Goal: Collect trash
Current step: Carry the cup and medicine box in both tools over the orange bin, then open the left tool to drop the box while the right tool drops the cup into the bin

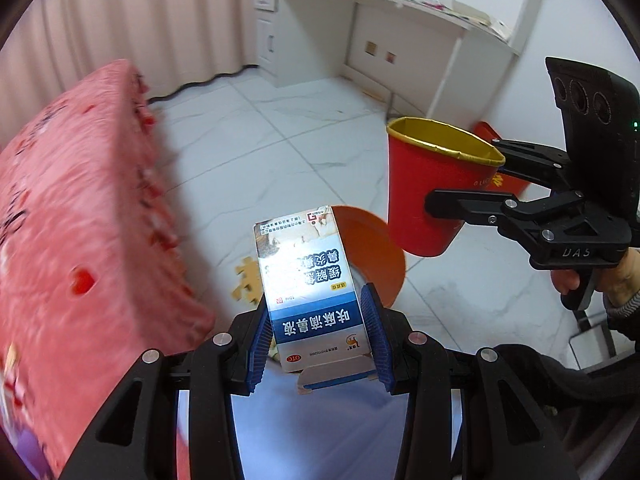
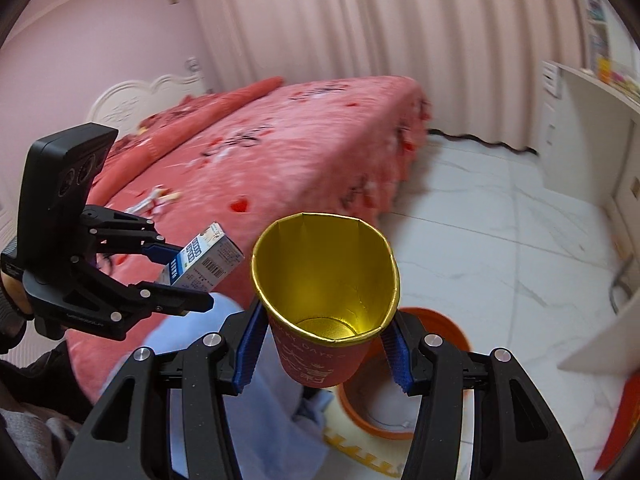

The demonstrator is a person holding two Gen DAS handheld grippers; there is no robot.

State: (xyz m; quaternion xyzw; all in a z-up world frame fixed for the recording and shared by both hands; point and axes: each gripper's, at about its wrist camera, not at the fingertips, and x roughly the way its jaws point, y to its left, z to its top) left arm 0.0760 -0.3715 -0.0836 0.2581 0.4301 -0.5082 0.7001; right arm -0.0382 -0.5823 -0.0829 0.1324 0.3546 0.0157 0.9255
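The left gripper pinches a small blue and white box. The right gripper squeezes a red paper cup that is gold inside. An orange bin sits on the floor below.

We see the bed left of the floor, the desk beyond, and the bin below the cup.

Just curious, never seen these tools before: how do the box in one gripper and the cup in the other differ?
The medicine box is flat-sided, blue and white with print; the paper cup is round, red outside, gold inside. The box's end flap hangs open; the cup gapes open-topped and looks empty. The left gripper holds the box, the right gripper the cup. Both are held above the floor.
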